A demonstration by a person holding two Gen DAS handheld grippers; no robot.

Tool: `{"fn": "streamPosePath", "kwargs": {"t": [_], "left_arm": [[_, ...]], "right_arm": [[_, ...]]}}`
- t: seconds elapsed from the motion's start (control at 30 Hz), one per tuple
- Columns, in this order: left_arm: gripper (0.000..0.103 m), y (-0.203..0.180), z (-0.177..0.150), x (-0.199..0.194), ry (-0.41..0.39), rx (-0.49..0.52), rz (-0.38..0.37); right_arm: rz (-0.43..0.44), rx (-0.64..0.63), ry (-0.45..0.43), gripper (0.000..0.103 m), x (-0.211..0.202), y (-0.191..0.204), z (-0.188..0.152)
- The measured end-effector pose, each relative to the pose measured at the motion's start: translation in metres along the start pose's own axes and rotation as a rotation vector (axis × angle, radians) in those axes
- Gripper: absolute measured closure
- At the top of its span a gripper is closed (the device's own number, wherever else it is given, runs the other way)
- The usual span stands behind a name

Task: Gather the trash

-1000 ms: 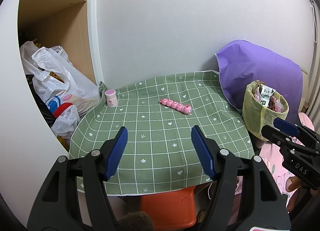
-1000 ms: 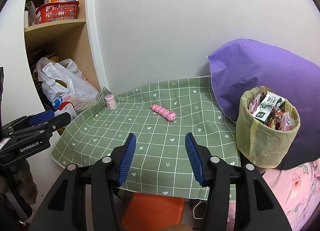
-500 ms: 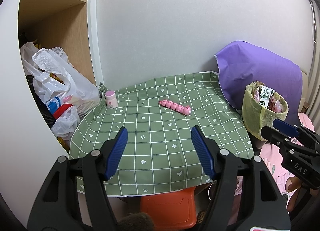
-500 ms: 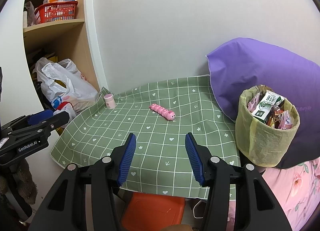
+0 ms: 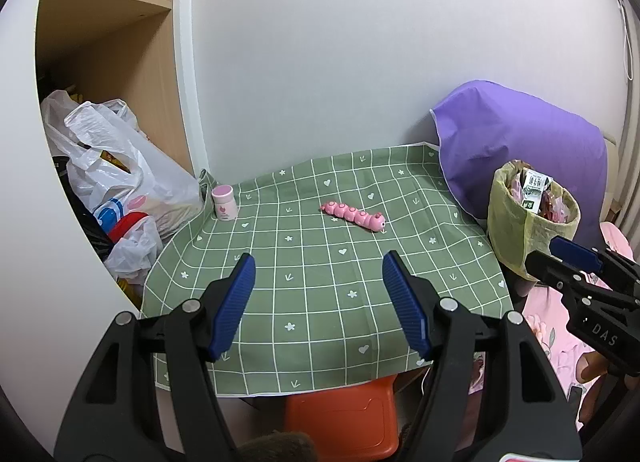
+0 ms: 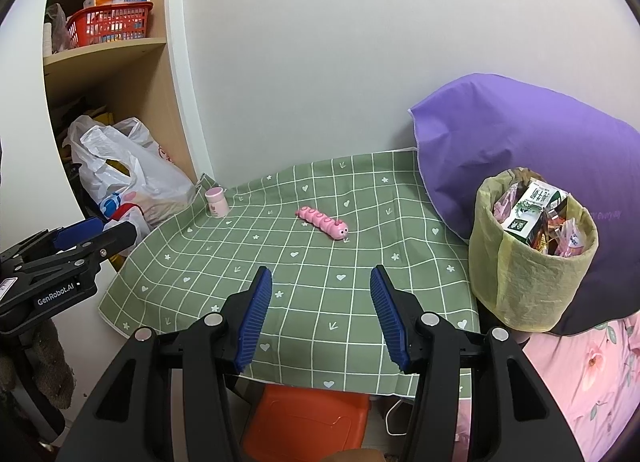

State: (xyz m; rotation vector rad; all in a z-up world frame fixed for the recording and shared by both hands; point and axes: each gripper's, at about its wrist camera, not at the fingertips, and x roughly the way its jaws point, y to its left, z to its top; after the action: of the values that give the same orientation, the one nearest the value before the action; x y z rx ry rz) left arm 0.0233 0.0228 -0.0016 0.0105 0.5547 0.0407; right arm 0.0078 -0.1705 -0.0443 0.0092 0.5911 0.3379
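A trash bin lined with a yellow bag (image 6: 532, 262) stands right of the table, full of cartons and wrappers; it also shows in the left wrist view (image 5: 528, 218). A pink caterpillar toy (image 5: 354, 216) (image 6: 323, 222) and a small pink-lidded jar (image 5: 223, 202) (image 6: 216, 202) lie on the green checked tablecloth (image 5: 320, 274) (image 6: 304, 274). My left gripper (image 5: 318, 266) is open and empty above the table's near edge. My right gripper (image 6: 320, 278) is open and empty, also near the front edge.
A purple pillow (image 6: 520, 142) leans behind the bin. White plastic bags (image 5: 120, 182) fill the shelf unit on the left, with a red basket (image 6: 108, 24) on the shelf above. An orange stool (image 6: 304, 422) sits under the table. Pink floral bedding (image 6: 580, 382) lies at the right.
Both grippers drifted slightly back from the table; the scene shifted a little. Nothing was taken or released.
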Motion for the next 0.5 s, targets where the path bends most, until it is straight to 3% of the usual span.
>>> {"fn": "streamPosePath", "kwargs": {"t": [0.27,0.4,0.47,0.5], "left_arm": [[0.040,0.000,-0.002,0.011,0.008,0.003,0.002],[0.040,0.019,-0.005,0.052,0.099,-0.076,0.020],[0.040,0.036,-0.008,0.087,0.170,-0.128,0.050],[0.040,0.055,-0.010,0.119,0.229,-0.174,0.090]], "right_arm": [[-0.009,-0.005,0.031,0.054,0.014,-0.004,0.001],[0.014,-0.027,0.063,0.053,0.047,-0.006,0.010],[0.067,-0.082,0.100,0.044,0.080,-0.003,0.017],[0.131,-0.132,0.133,0.044,0.108,0.001,0.021]]}}
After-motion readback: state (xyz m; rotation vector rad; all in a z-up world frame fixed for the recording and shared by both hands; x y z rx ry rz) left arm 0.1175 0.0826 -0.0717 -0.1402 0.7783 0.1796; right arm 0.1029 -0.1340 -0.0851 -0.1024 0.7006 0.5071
